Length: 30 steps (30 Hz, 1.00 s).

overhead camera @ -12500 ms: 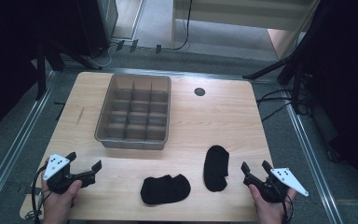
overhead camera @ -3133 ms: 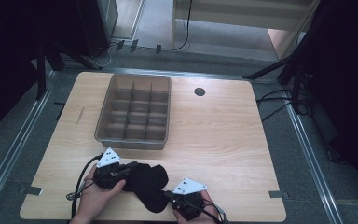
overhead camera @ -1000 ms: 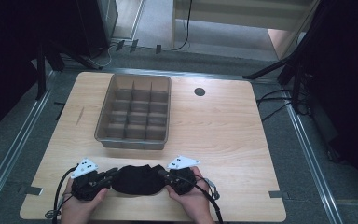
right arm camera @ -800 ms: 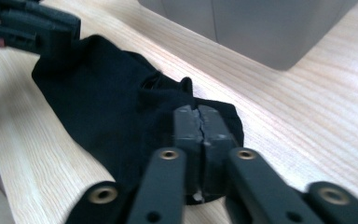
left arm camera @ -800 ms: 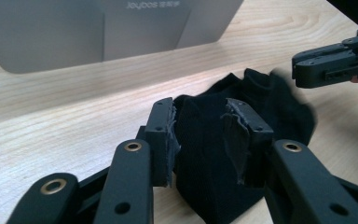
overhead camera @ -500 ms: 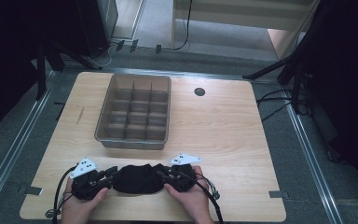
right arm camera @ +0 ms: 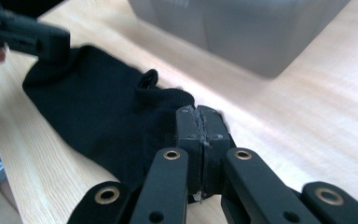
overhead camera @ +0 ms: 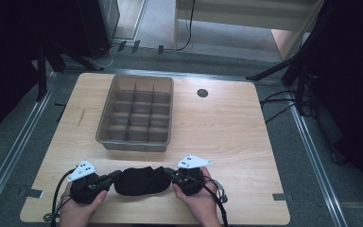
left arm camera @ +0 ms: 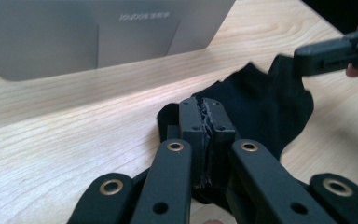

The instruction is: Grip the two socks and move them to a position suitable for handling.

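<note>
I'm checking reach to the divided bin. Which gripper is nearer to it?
Right, though narrowly. The right gripper sits just below the grey divided bin's near right corner; the left gripper sits slightly lower, below its left half.

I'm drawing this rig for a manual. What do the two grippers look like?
Both the left gripper and right gripper are black, with linked arms on brass-coloured rivets and flat jaws. Each carries a pale three-cornered plate with dark dots and trails a black cable.

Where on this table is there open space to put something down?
Bare wood lies right of the divided bin out to the table edge, and a narrower strip left of it. The near edge is crowded: both grippers clamp the black sock.
</note>
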Each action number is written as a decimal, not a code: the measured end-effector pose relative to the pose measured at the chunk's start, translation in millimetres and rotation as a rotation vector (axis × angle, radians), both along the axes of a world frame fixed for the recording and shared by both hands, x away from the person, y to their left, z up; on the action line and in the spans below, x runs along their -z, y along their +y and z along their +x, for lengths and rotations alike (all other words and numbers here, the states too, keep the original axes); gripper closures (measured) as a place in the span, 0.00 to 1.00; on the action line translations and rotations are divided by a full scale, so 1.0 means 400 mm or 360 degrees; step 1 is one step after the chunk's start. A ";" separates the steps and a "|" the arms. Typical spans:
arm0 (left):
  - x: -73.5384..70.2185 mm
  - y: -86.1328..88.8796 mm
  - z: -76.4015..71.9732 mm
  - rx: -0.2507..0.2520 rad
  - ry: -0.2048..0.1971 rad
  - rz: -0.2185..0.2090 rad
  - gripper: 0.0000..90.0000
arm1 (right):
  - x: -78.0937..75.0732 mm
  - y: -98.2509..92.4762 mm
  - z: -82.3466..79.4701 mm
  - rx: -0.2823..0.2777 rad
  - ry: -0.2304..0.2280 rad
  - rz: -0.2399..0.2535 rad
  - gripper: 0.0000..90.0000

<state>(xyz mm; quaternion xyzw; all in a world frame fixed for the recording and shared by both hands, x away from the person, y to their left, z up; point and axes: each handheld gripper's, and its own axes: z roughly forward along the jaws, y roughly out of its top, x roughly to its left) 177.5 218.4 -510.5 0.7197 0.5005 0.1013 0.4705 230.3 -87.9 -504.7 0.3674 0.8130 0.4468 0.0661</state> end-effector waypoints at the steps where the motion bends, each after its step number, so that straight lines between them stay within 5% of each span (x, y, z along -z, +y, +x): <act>1: 0.000 0.000 0.000 0.0002 0.0001 -0.0008 0.98 | -0.009 -0.005 0.002 0.0012 -0.0016 0.0009 0.98; 4: 0.014 -0.006 0.006 -0.0001 0.0031 0.0014 0.98 | -0.015 -0.013 0.016 0.0046 -0.0025 0.0002 0.98; 14: 0.082 -0.018 0.037 -0.0033 0.0159 0.0107 0.96 | 0.063 0.006 0.038 0.0073 0.0058 -0.0126 0.98; 26: 0.078 -0.072 0.039 0.0040 0.0079 0.0042 0.95 | 0.066 -0.048 0.041 0.0188 -0.0009 -0.0242 0.98; 30: 0.072 -0.078 0.046 0.0035 0.0041 -0.0008 0.79 | 0.061 -0.073 0.040 0.0240 -0.0026 -0.0209 0.88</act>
